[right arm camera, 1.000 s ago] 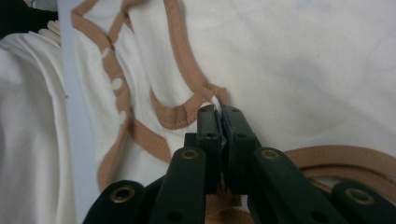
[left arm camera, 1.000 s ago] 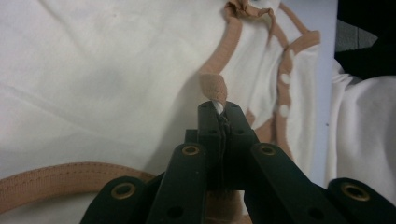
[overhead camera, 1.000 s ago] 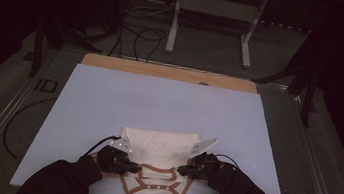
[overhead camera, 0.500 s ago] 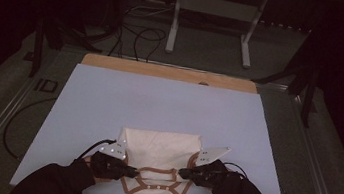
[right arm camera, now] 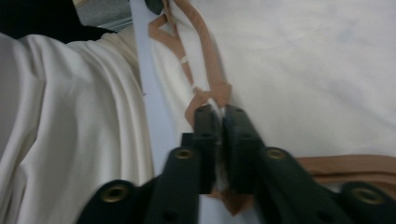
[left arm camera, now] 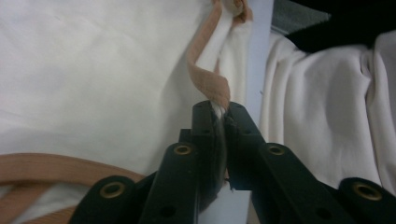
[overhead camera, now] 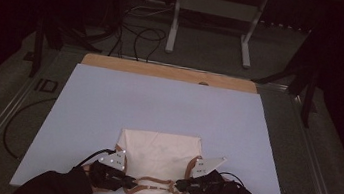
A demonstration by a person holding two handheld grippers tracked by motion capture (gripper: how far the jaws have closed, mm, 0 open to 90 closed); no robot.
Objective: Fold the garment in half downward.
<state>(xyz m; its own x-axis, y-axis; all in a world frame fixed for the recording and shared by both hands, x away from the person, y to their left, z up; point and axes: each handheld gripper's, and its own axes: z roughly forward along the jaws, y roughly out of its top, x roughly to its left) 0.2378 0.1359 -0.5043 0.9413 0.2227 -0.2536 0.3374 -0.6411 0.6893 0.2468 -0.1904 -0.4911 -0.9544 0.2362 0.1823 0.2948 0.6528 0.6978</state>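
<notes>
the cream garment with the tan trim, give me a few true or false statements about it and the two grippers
1. The cream garment lies on the pale blue table. True.
2. The left gripper pinches the tan trim. True.
3. The right gripper hovers far from the cloth. False: its jaws clamp the trim too.
4. The garment sits at the table's far edge. False: it lies at the near edge, partly hanging over.
5. Both grippers hold the near hem. True.

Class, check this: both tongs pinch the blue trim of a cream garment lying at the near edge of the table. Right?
Not quite. The trim is tan-brown, not blue, as the left gripper view shows. The left tongs and right tongs do pinch it on the cream garment at the table's near edge.
</notes>
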